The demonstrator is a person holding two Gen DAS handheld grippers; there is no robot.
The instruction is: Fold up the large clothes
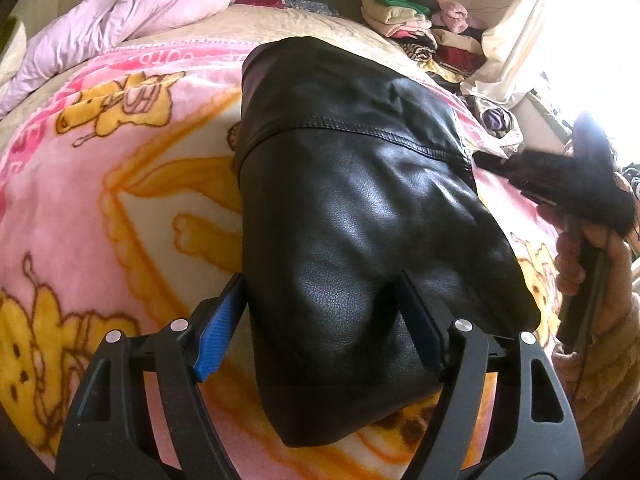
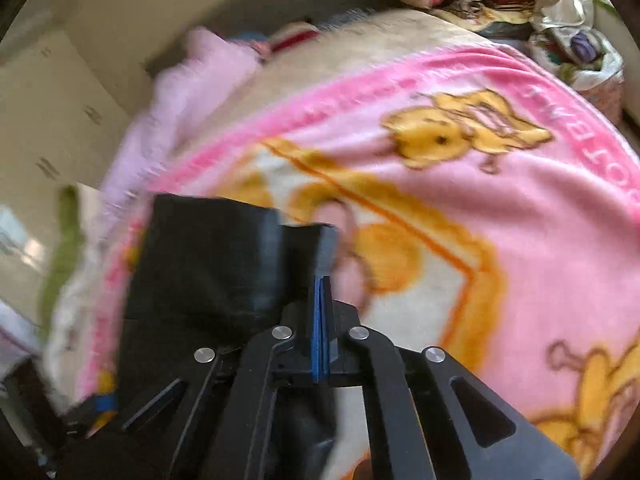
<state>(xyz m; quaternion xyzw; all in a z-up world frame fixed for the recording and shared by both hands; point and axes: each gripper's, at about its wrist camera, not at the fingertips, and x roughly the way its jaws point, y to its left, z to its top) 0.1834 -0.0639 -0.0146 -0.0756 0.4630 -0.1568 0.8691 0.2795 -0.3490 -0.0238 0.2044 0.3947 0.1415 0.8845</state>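
A black leather garment lies folded lengthwise on the pink cartoon blanket. My left gripper is open, its blue-padded fingers straddling the garment's near end just above it. My right gripper shows at the right edge of the left wrist view, held in a hand beside the garment. In the blurred right wrist view the right gripper has its jaws pressed together on the edge of the black garment, which hangs to its left over the blanket.
A lilac quilt lies bunched at the head of the bed. Stacks of folded clothes stand at the far right by a curtain and bright window. A cream wardrobe stands beyond the bed.
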